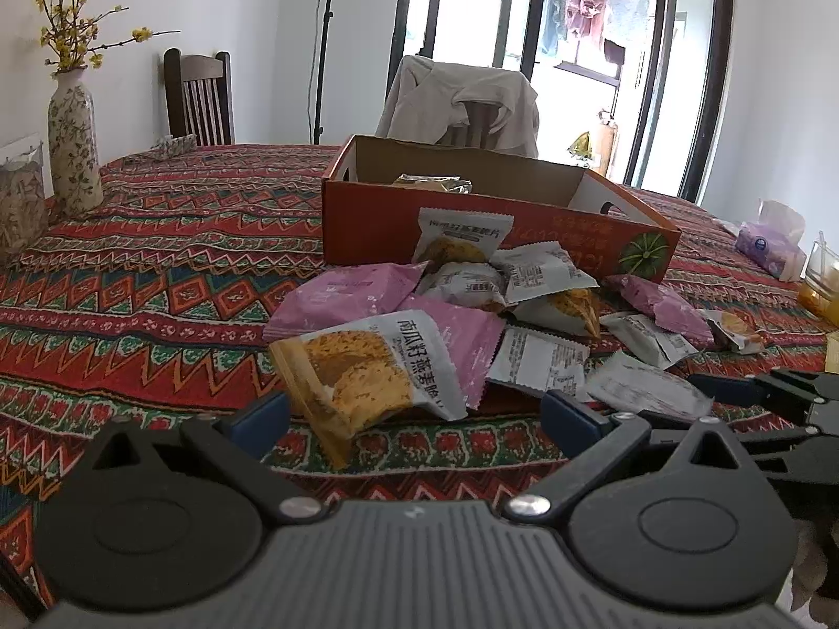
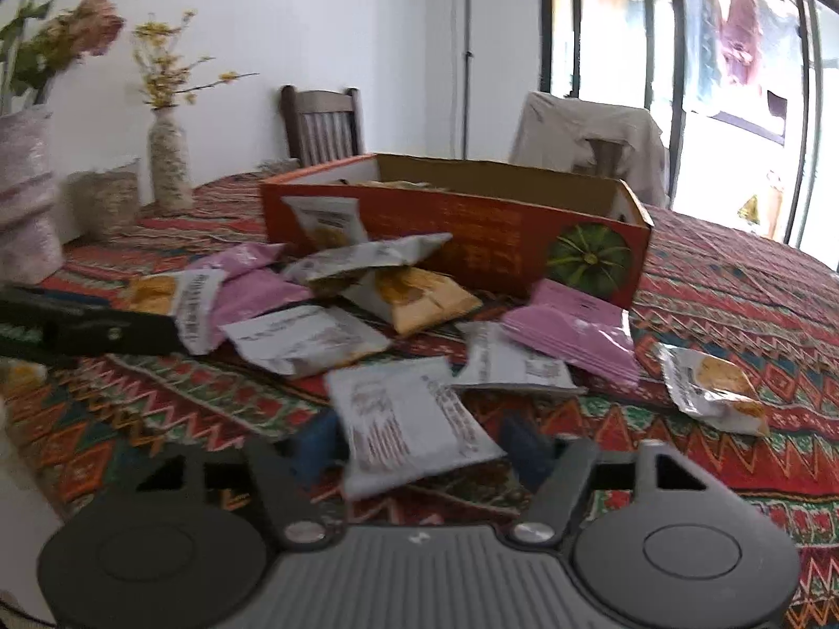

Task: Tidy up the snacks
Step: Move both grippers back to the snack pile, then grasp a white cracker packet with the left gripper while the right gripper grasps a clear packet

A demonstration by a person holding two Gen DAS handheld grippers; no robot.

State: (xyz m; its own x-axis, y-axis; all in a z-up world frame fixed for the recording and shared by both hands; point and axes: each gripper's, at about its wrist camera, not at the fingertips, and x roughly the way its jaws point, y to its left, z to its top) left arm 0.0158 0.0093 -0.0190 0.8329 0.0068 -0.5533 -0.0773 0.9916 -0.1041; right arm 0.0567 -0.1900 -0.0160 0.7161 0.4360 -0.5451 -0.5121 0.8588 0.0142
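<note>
A table under a red patterned cloth [image 1: 157,272] fills both views. Toward twelve o'clock on it sits an open orange cardboard box [image 1: 472,230], a few packets lying inside. Against its near wall, spreading from ten to three o'clock, is a loose heap of snack packets [image 1: 472,293], white, pink and yellow, overlapping one another. At ten o'clock, against the wall, stands a flowered vase [image 1: 73,147] with yellow sprigs; at two o'clock lies a pack of tissues [image 1: 768,249].

The left gripper [image 1: 414,414] has its blue-padded jaws spread wide on either side of a yellow oat-crisp packet [image 1: 362,367], whose lower corner dips between them; the pads do not press it.

The right gripper [image 2: 419,445] has a white packet [image 2: 409,419] lying between its blue fingers [image 2: 317,445]. The jaws stand narrowed on it and appear to touch both its edges, though that view is smeared, so the clasp looks likely rather than certain. The left gripper's black arm reaches in at nine o'clock there.
</note>
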